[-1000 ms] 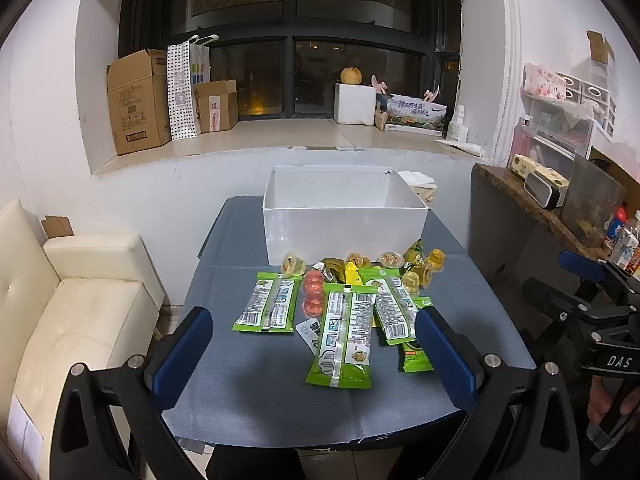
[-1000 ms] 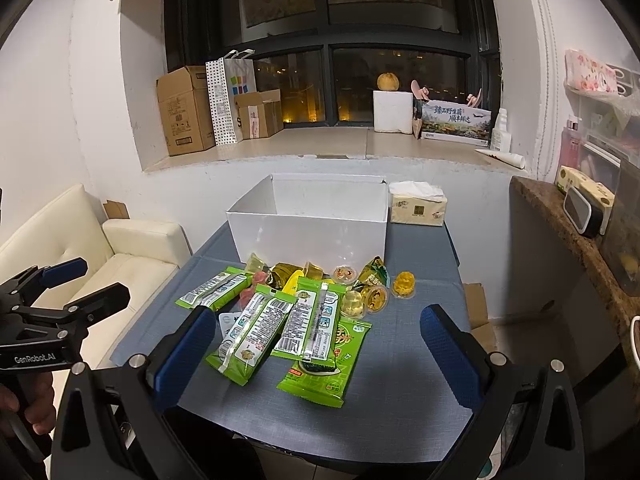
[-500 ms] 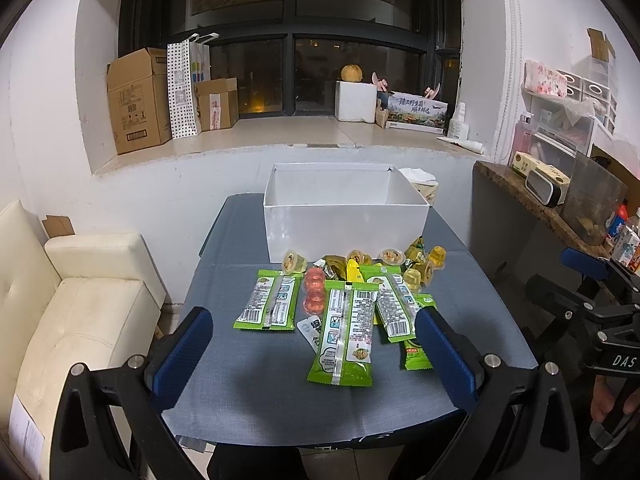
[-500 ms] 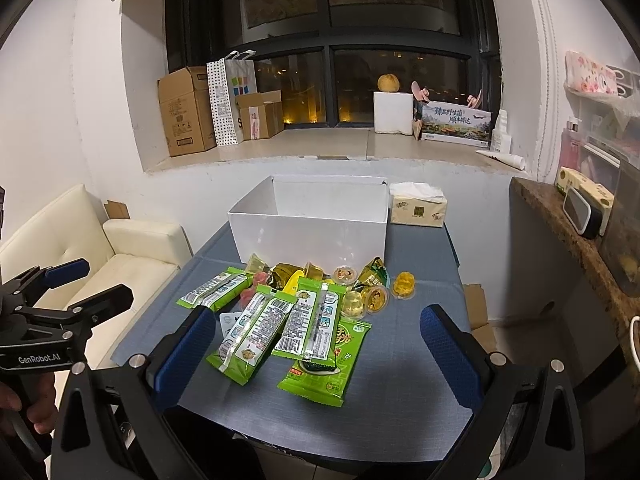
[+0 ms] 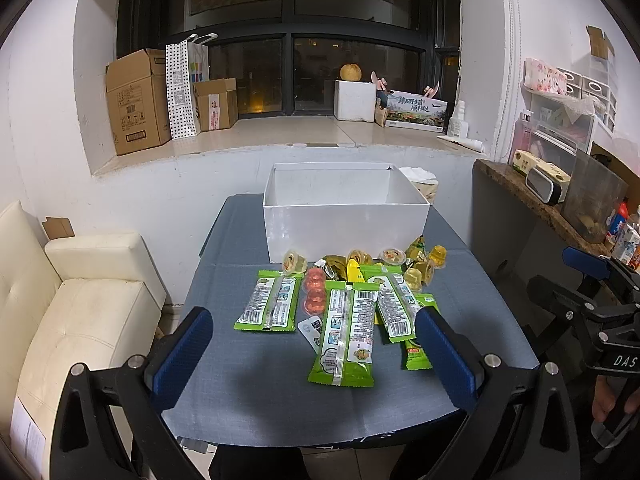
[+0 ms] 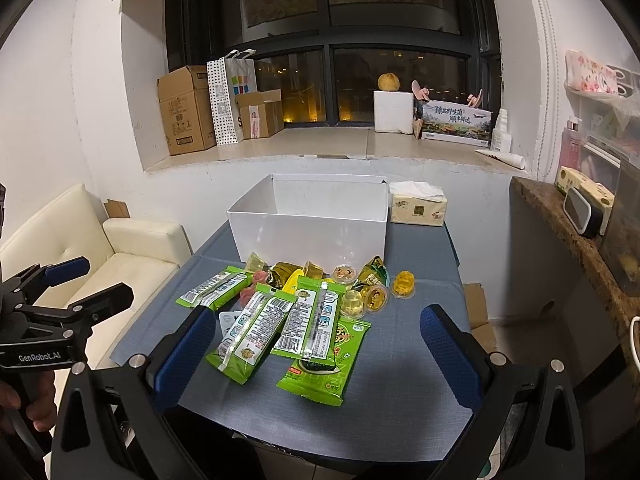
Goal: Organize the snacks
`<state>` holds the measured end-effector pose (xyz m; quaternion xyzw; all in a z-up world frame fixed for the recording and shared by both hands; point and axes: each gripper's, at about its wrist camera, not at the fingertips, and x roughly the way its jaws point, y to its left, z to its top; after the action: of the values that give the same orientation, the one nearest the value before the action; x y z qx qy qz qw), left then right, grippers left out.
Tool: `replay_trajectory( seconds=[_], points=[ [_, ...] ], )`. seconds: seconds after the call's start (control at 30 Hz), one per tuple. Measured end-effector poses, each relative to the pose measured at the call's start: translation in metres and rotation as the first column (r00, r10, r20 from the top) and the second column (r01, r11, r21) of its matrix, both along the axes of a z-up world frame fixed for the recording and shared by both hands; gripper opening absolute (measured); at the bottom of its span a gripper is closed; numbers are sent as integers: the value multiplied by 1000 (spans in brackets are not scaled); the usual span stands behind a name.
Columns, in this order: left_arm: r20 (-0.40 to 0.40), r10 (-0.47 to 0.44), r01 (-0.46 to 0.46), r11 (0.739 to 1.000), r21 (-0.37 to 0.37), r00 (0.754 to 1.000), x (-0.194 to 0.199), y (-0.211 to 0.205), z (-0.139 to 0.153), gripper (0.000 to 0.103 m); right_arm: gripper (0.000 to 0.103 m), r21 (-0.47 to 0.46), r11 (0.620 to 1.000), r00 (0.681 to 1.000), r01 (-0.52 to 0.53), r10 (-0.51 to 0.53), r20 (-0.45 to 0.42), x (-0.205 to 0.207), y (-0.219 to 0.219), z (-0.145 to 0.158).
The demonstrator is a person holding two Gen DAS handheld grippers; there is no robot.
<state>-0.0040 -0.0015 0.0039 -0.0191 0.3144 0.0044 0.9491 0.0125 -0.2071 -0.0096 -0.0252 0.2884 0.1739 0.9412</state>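
Observation:
Several green snack packets [image 5: 347, 332] [image 6: 308, 322] lie in a loose pile on the blue-grey table [image 5: 260, 392] [image 6: 400, 392]. Small jelly cups [image 5: 314, 280] [image 6: 403, 283] and wrapped sweets sit between them and an open white box [image 5: 344, 232] [image 6: 312, 236] farther back; its inside looks bare. My left gripper [image 5: 316, 354] hovers open over the table's near edge, short of the packets. My right gripper [image 6: 318, 354] is open too, above the near packets, holding nothing. Each gripper shows in the other's view: right gripper [image 5: 588, 284], left gripper [image 6: 80, 284].
A cream sofa [image 5: 72, 312] stands left of the table. A tissue box [image 6: 418, 208] sits behind the white box on the right. A dark counter [image 6: 568, 232] with clutter runs along the right. Cardboard boxes [image 5: 136, 100] line the window sill.
Both views have shifted very slightly; the snacks and box lie as before. Both grippers stay open.

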Motion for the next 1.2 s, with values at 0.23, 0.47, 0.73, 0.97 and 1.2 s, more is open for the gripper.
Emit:
replay_trajectory(
  seconds=[0.23,0.47,0.73,0.97,1.2],
  points=[
    [-8,-4,4,1000,6,1000,9,5,-2,103,103,1,1000,1000,-3,3,-7,2,1,-2],
    [-109,17,-19,1000,-22,994,58,34,-36,103,103,3,1000,1000,3,-3,-28,6,-2,-10],
    [-319,-37,26,999,-39,947,145,65,-112,103,103,2,1000,997,26,-26,-75,18,-9,-26],
    [-442,-72,55,997,-52,894,196,73,-162,103,103,-2,999,992,50,-50,-120,30,-12,-40],
    [-483,-55,38,998,-45,874,208,71,-184,73,103,-21,998,989,51,-53,-136,34,-7,-46]
  ],
)
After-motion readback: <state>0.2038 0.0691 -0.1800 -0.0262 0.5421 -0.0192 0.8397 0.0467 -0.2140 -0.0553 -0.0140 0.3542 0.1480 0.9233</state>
